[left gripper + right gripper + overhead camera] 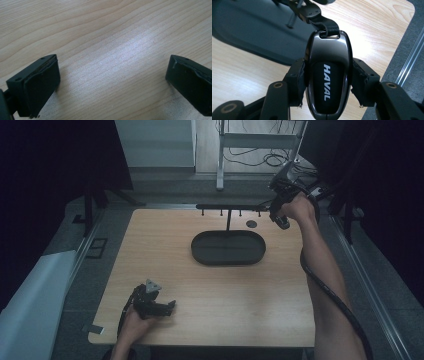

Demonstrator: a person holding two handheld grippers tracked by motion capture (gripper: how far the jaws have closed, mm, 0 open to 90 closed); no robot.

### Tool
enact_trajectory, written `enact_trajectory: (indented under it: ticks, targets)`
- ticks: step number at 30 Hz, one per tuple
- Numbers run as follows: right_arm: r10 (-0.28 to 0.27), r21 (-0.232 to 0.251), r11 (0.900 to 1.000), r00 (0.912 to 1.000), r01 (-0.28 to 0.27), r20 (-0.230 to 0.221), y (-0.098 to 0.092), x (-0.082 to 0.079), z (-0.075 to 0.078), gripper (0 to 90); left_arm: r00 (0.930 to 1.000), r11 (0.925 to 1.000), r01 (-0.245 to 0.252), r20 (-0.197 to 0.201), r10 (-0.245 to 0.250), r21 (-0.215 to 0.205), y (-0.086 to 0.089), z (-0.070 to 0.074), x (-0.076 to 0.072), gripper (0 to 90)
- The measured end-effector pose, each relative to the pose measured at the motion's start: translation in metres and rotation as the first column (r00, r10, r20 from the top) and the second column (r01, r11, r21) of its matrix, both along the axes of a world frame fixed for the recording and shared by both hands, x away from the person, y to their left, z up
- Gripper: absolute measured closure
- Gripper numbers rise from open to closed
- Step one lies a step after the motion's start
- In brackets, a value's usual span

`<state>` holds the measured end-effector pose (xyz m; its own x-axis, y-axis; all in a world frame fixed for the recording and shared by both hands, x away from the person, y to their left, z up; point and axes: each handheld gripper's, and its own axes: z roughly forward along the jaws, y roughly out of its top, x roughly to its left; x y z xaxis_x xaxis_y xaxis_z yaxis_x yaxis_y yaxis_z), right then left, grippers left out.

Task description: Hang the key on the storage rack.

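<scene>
The right gripper (pixel 328 82) holds a black key fob (pixel 327 82) between its two jaws, which press on the fob's long sides; the word HAVAL stands in white letters on it. A short black strap (pixel 329 27) goes from the top of the fob to the end of a black rack bar (pixel 227 207). In the high view this right gripper (pixel 281 210) is at about 1 o'clock of the wooden table (pixel 210 315), close to the far edge, and the fob there is hidden by the hand. The bar lies level on a thin post above a dark oval tray (pixel 228 247), which sits a little behind the middle of the table. Small pegs hang under the bar. A small round grey disc (pixel 251 224) lies on the wood between the tray and the right hand. The left gripper (pixel 162 309) rests low on the table at about 7 o'clock, near the front edge, its jaws standing wide with only bare wood between them in the left gripper view (pixel 112 75). Between the tray and the front edge the wood is free, and also at 9 o'clock of the tray. At the right edge of the table a grey floor strip with a metal rail (pixel 412 60) runs along, just beside the right gripper.
</scene>
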<state>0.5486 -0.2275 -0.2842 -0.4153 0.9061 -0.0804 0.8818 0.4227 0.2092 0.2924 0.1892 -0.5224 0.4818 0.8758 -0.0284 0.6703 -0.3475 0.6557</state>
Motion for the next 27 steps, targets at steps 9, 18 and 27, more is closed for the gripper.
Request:
enact_trajectory:
  ticks: [9,18,27]
  targets:
    - [-0.002,0.001,1.0,1.0,0.002,-0.002,-0.011,0.0,-0.026,48.8,1.0,1.0,-0.001,0.001,0.001,0.0,0.0,0.0,0.0,0.0]
    - [0.01,-0.009,1.0,0.9999,-0.01,0.0,-0.008,0.002,-0.05,48.8,1.0,1.0,-0.002,0.001,0.002,-0.001,0.0,0.0,0.0,0.0]
    - [0.023,-0.014,1.0,0.9997,-0.023,0.002,0.001,0.006,-0.072,48.8,1.0,1.0,-0.004,0.004,0.004,0.001,0.0,0.0,0.0,0.0]
